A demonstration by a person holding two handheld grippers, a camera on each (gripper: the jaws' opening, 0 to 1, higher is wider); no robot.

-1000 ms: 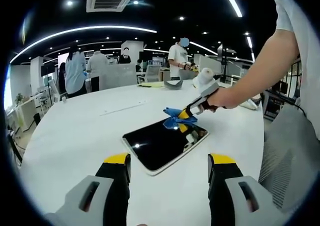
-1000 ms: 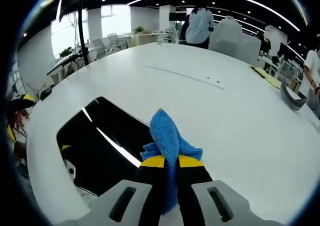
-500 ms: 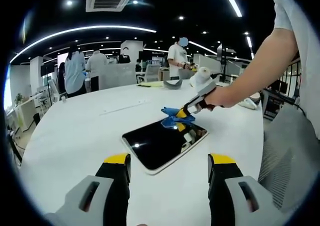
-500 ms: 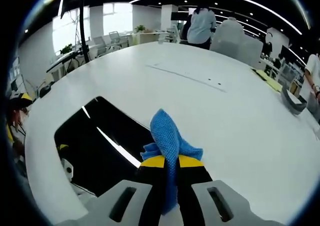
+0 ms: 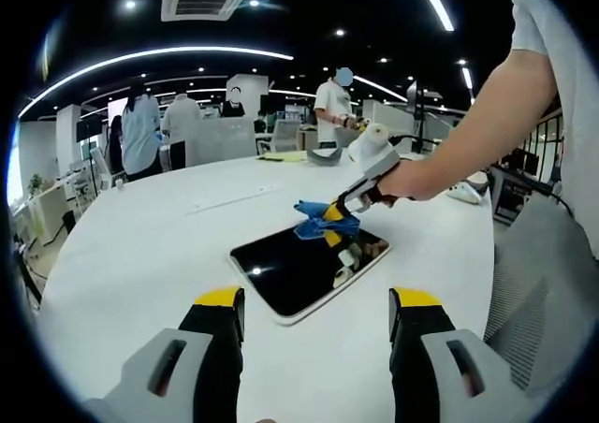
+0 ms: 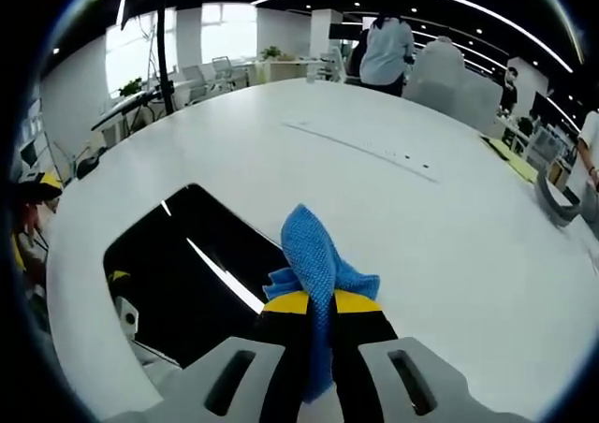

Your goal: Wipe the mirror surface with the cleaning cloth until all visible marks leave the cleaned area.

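A dark rectangular mirror (image 5: 304,269) with a white rim lies flat on the white table (image 5: 131,255). In the right gripper view the mirror (image 6: 187,273) sits left of and below the jaws. My right gripper (image 6: 320,303) is shut on a blue cleaning cloth (image 6: 314,255), which sticks up between its yellow-tipped jaws. Seen from the left gripper view, that right gripper (image 5: 339,211) holds the cloth (image 5: 315,219) at the mirror's far edge, and whether the cloth touches the glass is unclear. My left gripper (image 5: 316,311) stands open near the mirror's close corner, holding nothing.
The person's bare arm (image 5: 477,133) reaches in from the right. Several people (image 5: 140,133) stand at the far side of the large table. A grey curved object (image 5: 325,157) and yellow sheets (image 5: 285,158) lie at the back. Office desks (image 6: 225,67) stand beyond.
The right gripper with the cloth has moved a little left and away along the mirror's far edge. The left gripper has stayed still.
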